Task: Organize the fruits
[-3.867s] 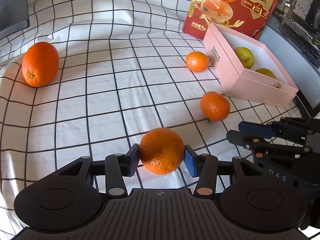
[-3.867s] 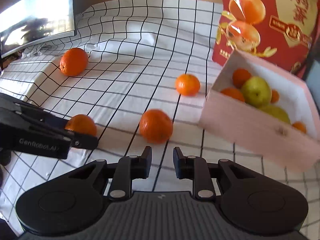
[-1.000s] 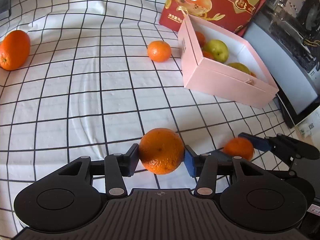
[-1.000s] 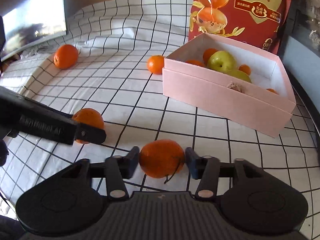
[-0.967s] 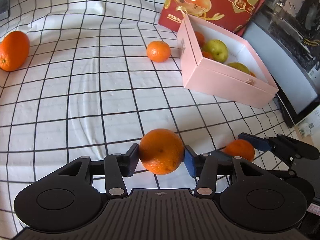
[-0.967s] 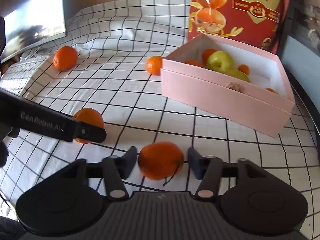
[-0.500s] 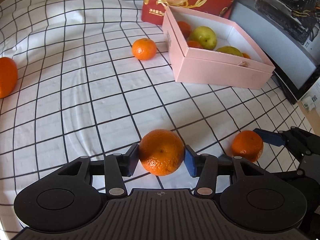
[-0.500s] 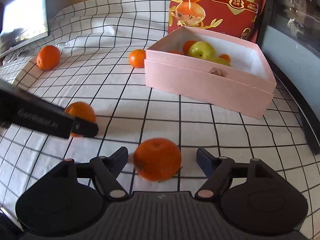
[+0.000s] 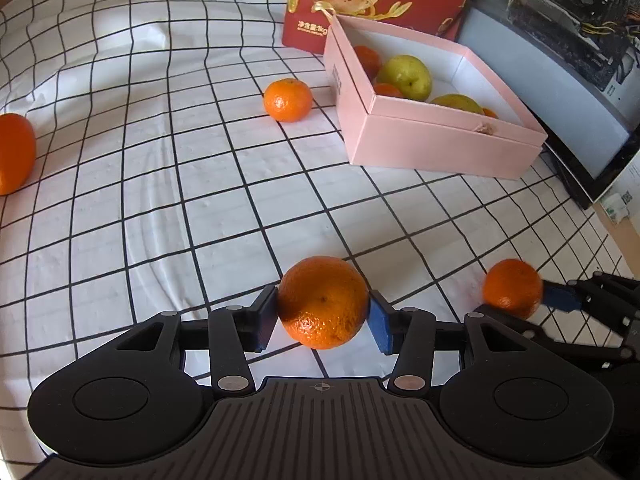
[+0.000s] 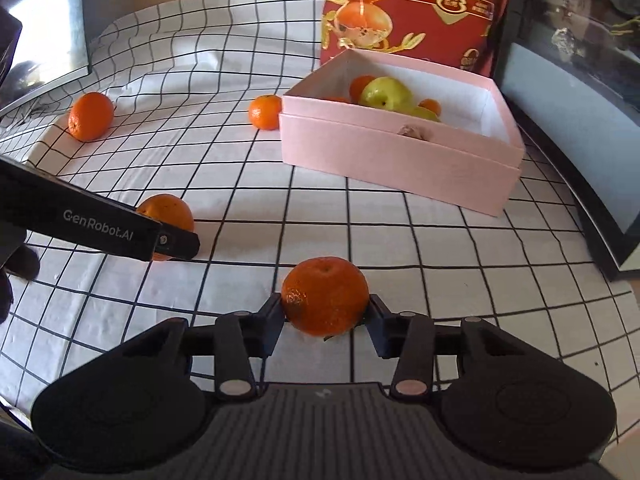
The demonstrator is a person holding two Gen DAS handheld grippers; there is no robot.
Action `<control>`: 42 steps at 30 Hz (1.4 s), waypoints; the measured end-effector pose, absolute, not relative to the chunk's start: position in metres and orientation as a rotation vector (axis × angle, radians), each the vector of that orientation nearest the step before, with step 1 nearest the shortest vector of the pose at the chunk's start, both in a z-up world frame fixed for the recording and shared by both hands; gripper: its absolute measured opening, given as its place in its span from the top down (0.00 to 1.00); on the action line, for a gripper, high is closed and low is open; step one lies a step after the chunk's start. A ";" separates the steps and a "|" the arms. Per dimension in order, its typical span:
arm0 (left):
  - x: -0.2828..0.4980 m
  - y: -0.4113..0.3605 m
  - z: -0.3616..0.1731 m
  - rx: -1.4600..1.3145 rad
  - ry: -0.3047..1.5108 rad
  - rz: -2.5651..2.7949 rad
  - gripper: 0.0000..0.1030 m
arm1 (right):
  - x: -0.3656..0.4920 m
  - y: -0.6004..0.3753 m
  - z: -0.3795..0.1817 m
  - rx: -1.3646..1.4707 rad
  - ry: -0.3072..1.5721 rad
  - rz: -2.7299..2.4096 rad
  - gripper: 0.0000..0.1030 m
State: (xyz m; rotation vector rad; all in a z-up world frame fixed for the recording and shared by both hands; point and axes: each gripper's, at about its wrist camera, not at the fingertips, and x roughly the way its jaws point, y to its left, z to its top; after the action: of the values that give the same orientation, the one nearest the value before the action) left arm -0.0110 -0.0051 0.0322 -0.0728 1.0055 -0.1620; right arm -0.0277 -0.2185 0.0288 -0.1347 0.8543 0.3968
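Note:
My left gripper (image 9: 323, 312) is shut on a large orange (image 9: 323, 302), held just above the checked cloth. My right gripper (image 10: 325, 312) is closing on a second orange (image 10: 325, 295), and both pads touch its sides. In the left wrist view that second orange (image 9: 512, 289) sits at the right gripper's blue-padded tip. The pink box (image 9: 440, 144) stands open at the back right with pears (image 9: 406, 77) and small oranges inside. A tangerine (image 9: 288, 100) lies loose beside the box. Another orange (image 10: 91, 116) lies far left.
A red fruit bag (image 10: 408, 4) stands behind the box. A dark-framed screen (image 9: 560, 92) runs along the right edge of the cloth, and another screen (image 10: 44, 40) stands at the far left. The left gripper's finger (image 10: 100, 228) crosses the right wrist view.
The right jaws spread wide around the orange on the cloth, then came in onto its sides. The left gripper kept its orange and rolled a little; the box now sits more central.

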 end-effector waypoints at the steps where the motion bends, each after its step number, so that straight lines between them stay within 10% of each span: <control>1: -0.012 -0.005 0.032 -0.064 1.001 -0.167 0.49 | -0.028 -0.221 0.030 -0.135 0.850 0.392 0.58; 10: -0.007 -0.005 0.045 -0.194 0.937 -0.175 0.50 | -0.014 -0.239 0.036 -0.128 0.840 0.347 0.58; 21: 0.137 -0.078 0.189 -0.100 0.678 -0.389 0.49 | 0.078 -0.246 0.143 -0.217 0.591 0.359 0.58; 32: 0.231 -0.135 0.087 -0.018 0.995 -0.389 0.49 | 0.154 -0.250 0.071 -0.174 0.780 0.365 0.58; 42: 0.198 -0.086 0.119 -0.150 0.709 -0.301 0.51 | 0.168 -0.245 0.066 -0.229 0.734 0.346 0.37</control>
State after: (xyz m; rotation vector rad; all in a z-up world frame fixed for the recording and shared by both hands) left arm 0.1982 -0.0864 0.1194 -0.1502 0.7094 -0.3008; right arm 0.1676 -0.2451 0.0663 -0.2286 0.7337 0.3463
